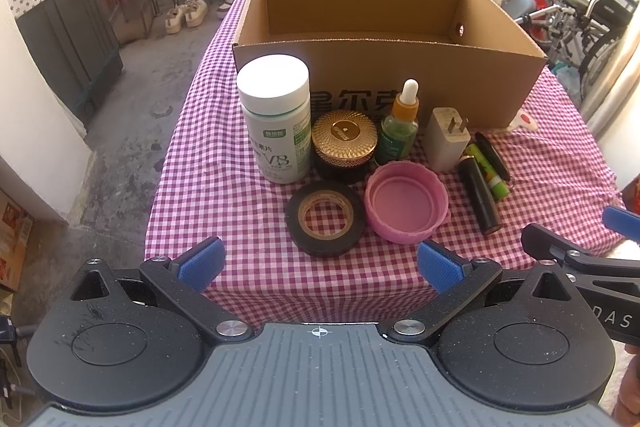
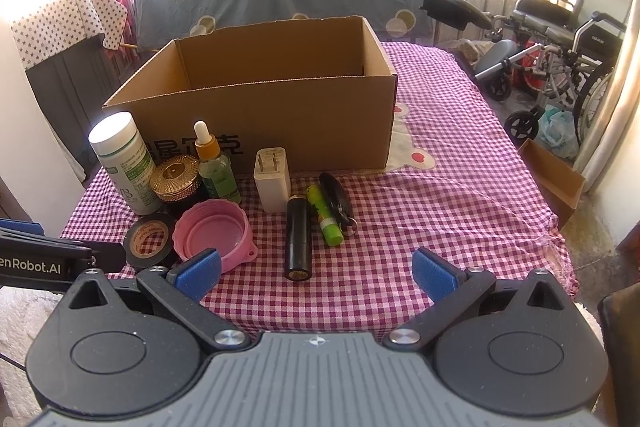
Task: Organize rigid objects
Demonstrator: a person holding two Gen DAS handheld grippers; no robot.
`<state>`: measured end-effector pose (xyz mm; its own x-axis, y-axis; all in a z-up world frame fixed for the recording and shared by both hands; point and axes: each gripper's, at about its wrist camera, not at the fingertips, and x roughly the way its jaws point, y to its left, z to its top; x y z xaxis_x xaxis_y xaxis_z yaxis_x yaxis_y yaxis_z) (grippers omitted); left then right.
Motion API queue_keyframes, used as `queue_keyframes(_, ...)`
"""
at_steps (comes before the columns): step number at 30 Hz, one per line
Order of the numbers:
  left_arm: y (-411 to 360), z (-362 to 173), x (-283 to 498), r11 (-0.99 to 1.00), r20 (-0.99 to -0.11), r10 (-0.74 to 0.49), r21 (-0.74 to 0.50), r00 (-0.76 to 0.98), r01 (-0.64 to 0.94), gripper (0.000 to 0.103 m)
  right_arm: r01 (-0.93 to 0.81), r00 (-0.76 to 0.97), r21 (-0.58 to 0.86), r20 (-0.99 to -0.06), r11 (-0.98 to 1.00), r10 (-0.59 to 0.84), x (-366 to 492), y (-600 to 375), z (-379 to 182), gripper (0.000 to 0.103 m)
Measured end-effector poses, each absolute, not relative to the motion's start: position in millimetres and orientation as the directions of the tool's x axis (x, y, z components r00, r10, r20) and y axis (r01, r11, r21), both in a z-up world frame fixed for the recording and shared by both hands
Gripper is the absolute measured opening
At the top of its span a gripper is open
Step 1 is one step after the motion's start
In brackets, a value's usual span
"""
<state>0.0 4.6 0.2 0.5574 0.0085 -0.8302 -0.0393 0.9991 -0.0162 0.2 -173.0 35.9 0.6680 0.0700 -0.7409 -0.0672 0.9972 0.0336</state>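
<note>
An open cardboard box (image 1: 420, 79) (image 2: 280, 115) stands on a checked cloth. In front of it sit a white pill bottle (image 1: 276, 119) (image 2: 124, 163), a gold-lidded jar (image 1: 344, 143) (image 2: 176, 179), a green dropper bottle (image 1: 400, 131) (image 2: 216, 167), a white charger (image 1: 446, 139) (image 2: 272, 179), black tape (image 1: 325, 219) (image 2: 150, 237), a pink lid (image 1: 406, 207) (image 2: 214, 231), a black tube (image 1: 480, 199) (image 2: 298, 239), a green stick (image 1: 490, 173) (image 2: 325, 215) and a dark item (image 1: 494, 155) (image 2: 336, 197). My left gripper (image 1: 320, 267) hangs open near the tape. My right gripper (image 2: 316, 273) is open near the black tube.
The cloth-covered table (image 2: 460, 187) has bare cloth to the right of the box. A wheelchair (image 2: 560, 39) and a small carton (image 2: 554, 183) stand to the right. A dark cabinet (image 1: 68, 39) and shoes (image 1: 186, 15) are on the floor to the left.
</note>
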Motion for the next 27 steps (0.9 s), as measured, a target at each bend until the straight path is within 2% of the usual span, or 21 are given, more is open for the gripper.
queue_keyframes(27, 7.1, 2.5, -1.4, 0.999, -0.823, 0.020, -0.007, 0.568, -0.044, 0.103, -0.073, 0.663, 0.035, -0.745, 0.997, 0.075, 1.1, -171.7, 38.5, 0.103)
